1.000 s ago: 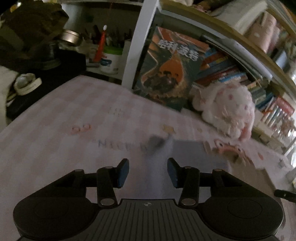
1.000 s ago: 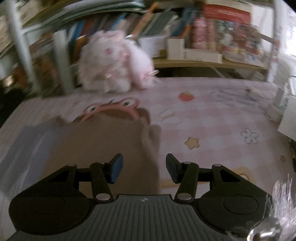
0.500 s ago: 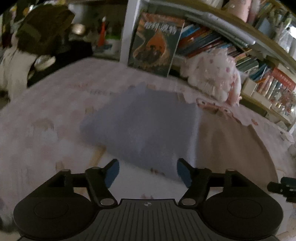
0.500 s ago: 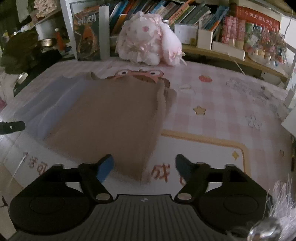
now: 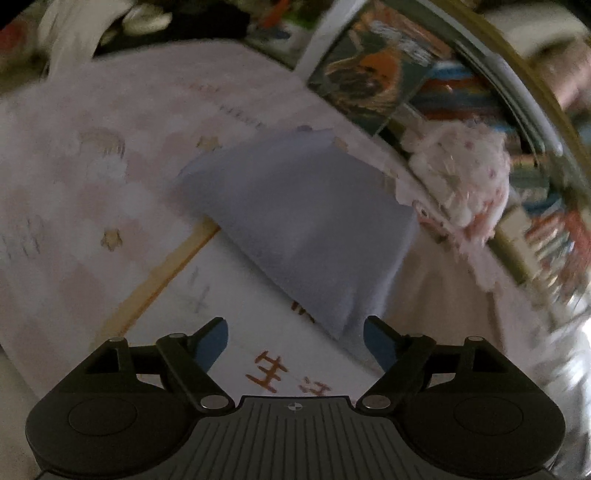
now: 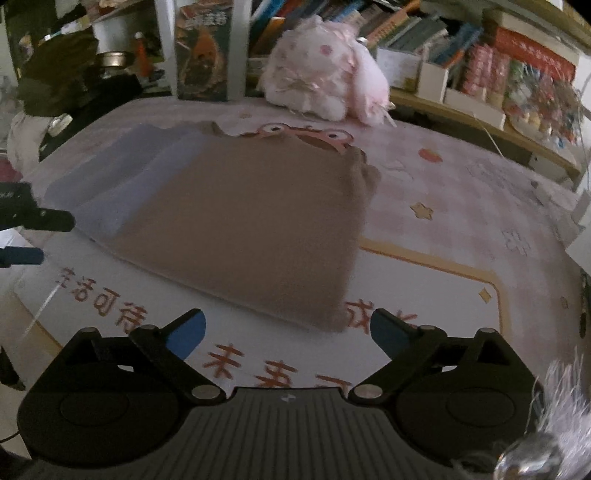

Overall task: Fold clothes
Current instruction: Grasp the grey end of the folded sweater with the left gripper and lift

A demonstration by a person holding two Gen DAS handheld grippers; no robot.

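Right wrist view: a brown garment (image 6: 251, 225) lies flat on a pink patterned mat (image 6: 461, 206), its left edge overlapping a lavender-grey cloth (image 6: 110, 184) spread beside it. The right gripper (image 6: 288, 328) hangs just short of the brown garment's near edge, its blue-padded fingers (image 6: 186, 332) spreading wide with nothing between them. At the far left of this view, the tips of the left gripper (image 6: 33, 236) sit near the lavender cloth's corner. A pink-and-white plush toy (image 6: 321, 81) rests at the mat's far side, before shelves of books (image 6: 406, 33).

Left wrist view, blurred: the left gripper (image 5: 295, 341) points at the near corner of the lavender-grey cloth (image 5: 303, 221), fingers (image 5: 212, 341) opening wide and gripping nothing.
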